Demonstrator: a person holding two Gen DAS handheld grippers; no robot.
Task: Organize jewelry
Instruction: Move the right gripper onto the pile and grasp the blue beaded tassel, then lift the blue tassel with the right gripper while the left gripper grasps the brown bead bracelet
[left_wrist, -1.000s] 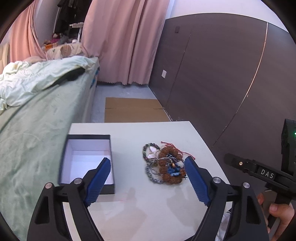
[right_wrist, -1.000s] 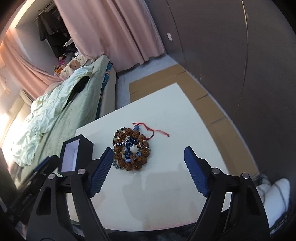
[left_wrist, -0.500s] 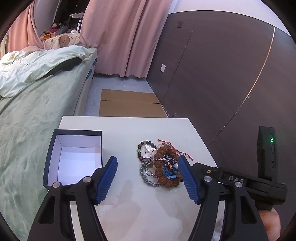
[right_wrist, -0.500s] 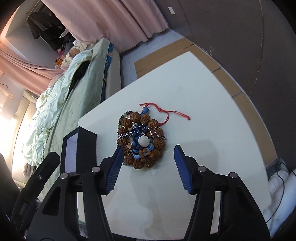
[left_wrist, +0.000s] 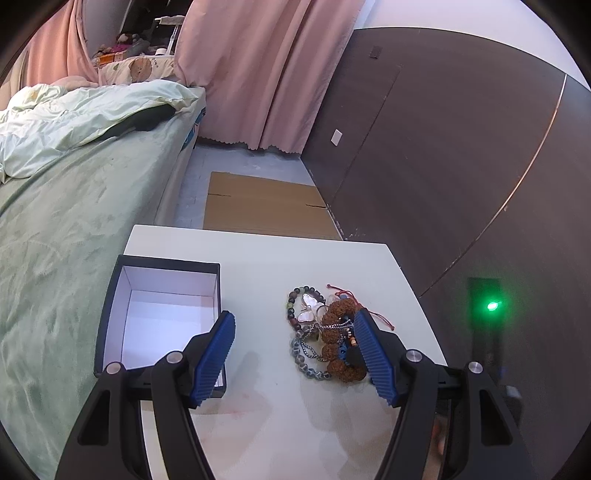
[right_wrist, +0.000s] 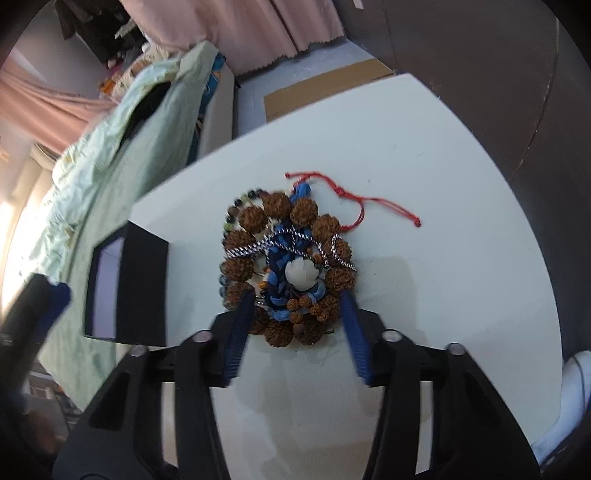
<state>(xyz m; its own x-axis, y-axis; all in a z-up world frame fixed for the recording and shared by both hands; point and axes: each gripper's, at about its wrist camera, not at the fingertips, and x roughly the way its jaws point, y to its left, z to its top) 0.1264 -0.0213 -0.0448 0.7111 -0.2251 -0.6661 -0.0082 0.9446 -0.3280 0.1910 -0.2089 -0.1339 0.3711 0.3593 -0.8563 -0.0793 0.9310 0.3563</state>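
Observation:
A tangled pile of jewelry (right_wrist: 288, 266) lies on the white table (right_wrist: 424, 155): brown seed-bead bracelet, blue cord, silver chain, white pendant, red string (right_wrist: 354, 199). It also shows in the left wrist view (left_wrist: 328, 336). An open black box with white lining (left_wrist: 166, 317) stands left of the pile; in the right wrist view the box (right_wrist: 125, 288) is at the left. My right gripper (right_wrist: 299, 314) is open, its fingers straddling the near edge of the pile. My left gripper (left_wrist: 295, 332) is open and empty between box and pile.
A bed with green covers (left_wrist: 66, 206) runs along the table's left side. Flat cardboard (left_wrist: 258, 206) lies on the floor beyond the table. A dark wall panel (left_wrist: 461, 166) stands to the right. Pink curtains (left_wrist: 258, 66) hang at the back.
My right gripper has moved forward and down onto the jewelry pile, its jaws narrowing around the pile's near edge. My left gripper has drifted slightly and stays open.

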